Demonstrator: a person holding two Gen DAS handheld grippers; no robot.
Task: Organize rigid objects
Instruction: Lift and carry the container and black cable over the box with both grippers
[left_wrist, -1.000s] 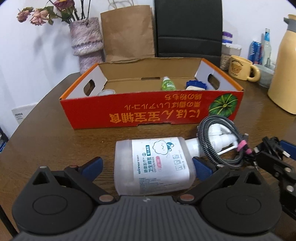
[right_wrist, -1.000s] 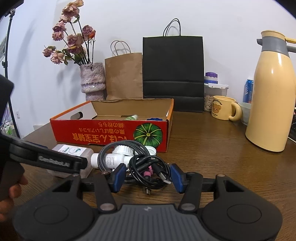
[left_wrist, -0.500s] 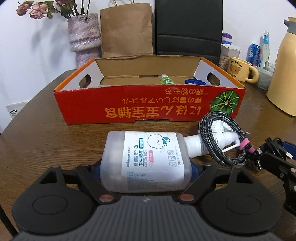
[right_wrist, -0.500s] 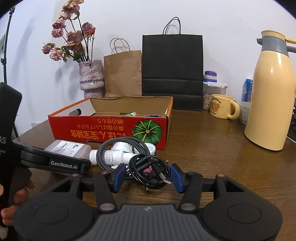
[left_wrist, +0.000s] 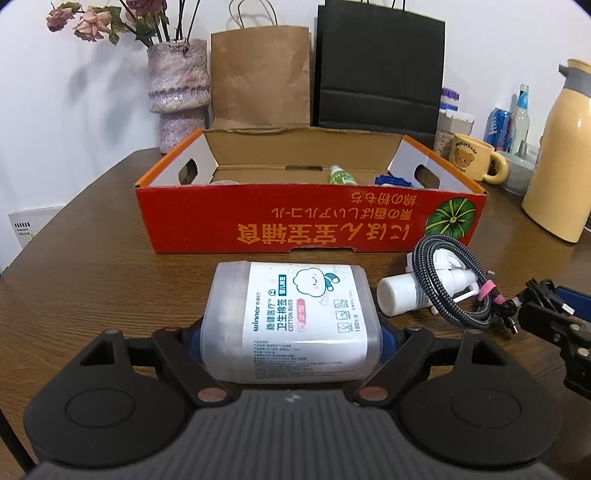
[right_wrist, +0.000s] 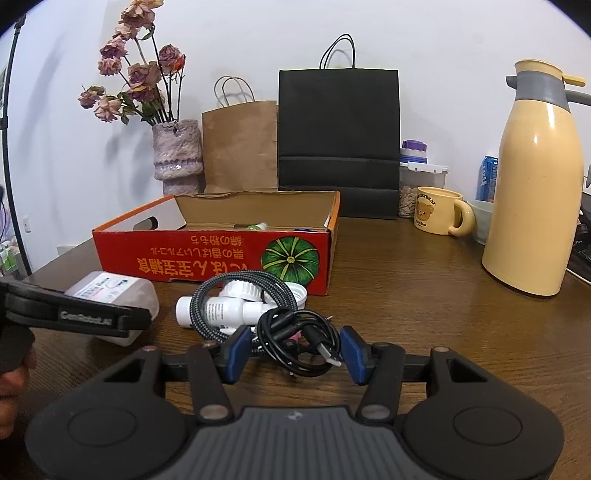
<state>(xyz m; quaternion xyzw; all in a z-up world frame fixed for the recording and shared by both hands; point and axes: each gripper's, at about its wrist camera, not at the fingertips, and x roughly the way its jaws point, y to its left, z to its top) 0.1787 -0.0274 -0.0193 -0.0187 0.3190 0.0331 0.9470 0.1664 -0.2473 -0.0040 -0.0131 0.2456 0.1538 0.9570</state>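
My left gripper (left_wrist: 291, 334) clamps the cotton-bud tub (left_wrist: 291, 317) at lower centre, my right gripper (right_wrist: 293, 350) gapes around the black cable (right_wrist: 295, 332), and only a green bottle (left_wrist: 341, 176) and blue item (left_wrist: 393, 181) sit in the red box (left_wrist: 310, 225).

Wooden table (right_wrist: 406, 295) bears red box (right_wrist: 207, 254), thermos (right_wrist: 532, 184).

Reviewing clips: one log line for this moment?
left gripper: shut on cotton bud box | right gripper: open around black cable | red box: ahead

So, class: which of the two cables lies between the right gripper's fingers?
The black cable, bunched between them; the grey braided cable loops around the white bottle.
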